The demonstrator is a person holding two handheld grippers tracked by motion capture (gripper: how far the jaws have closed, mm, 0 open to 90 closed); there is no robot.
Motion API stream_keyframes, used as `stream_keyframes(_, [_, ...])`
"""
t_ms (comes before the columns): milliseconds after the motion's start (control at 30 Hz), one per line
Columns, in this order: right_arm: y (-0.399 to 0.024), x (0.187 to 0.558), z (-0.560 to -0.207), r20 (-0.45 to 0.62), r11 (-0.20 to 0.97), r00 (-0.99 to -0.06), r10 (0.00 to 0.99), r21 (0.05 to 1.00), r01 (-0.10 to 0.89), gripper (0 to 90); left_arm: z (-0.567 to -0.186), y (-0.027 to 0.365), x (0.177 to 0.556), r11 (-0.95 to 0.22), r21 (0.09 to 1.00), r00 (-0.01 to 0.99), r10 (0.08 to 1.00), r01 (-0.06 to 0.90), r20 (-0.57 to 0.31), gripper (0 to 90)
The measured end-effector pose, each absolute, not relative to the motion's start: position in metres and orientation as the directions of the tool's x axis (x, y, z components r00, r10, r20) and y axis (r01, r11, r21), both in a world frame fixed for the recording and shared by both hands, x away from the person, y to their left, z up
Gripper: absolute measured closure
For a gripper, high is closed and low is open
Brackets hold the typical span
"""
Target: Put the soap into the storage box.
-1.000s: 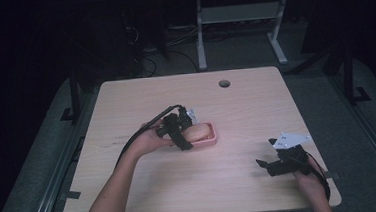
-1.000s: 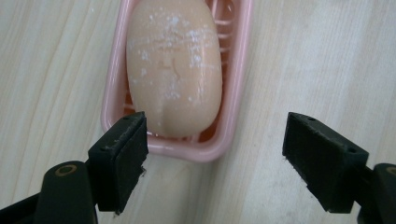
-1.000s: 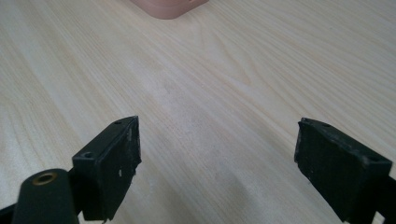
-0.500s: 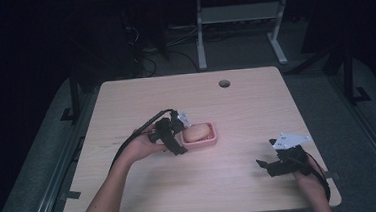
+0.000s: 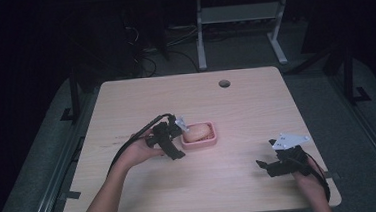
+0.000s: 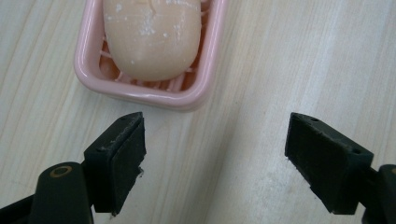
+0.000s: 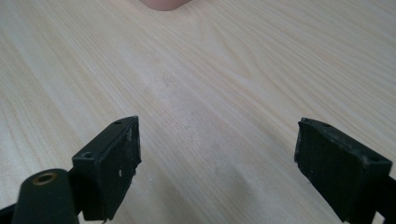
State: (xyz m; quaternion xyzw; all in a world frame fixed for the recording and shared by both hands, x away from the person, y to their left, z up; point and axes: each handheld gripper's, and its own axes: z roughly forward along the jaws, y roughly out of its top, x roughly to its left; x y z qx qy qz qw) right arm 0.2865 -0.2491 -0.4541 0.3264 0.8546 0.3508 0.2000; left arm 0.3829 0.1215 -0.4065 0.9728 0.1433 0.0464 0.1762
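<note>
Soap, a peach oval bar [image 6: 152,37], in pink plastic dish [image 5: 200,140] mid-bench; left hand-held gripper [image 6: 215,163] at its 9 o'clock, right hand-held gripper [image 7: 219,172] at 4 o'clock, both wide open, empty.

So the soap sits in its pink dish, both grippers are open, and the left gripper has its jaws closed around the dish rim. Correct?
Not quite. In the left gripper view, the left gripper is open with its jaws apart, short of the pink dish and not touching its rim. The rest holds: the soap sits in the dish, and the right gripper is open over the table.
</note>
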Motion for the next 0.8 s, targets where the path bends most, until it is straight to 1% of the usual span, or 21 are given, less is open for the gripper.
stream_keyframes(400, [-0.244, 0.287, -0.454, -0.115, 0.547, -0.712, 0.693, 0.726, 0.416, 14.0, -0.414, 0.140, 0.376, -0.885, 0.355, 0.943, 0.331, 0.301, 0.026, 19.4])
stream_keyframes(800, [-0.242, 0.288, -0.456, -0.113, 0.549, -0.711, 0.694, 0.722, 0.421, 13.9, -0.420, 0.154, 0.364, -0.873, 0.377, 0.938, 0.345, 0.310, 0.028, 19.4])
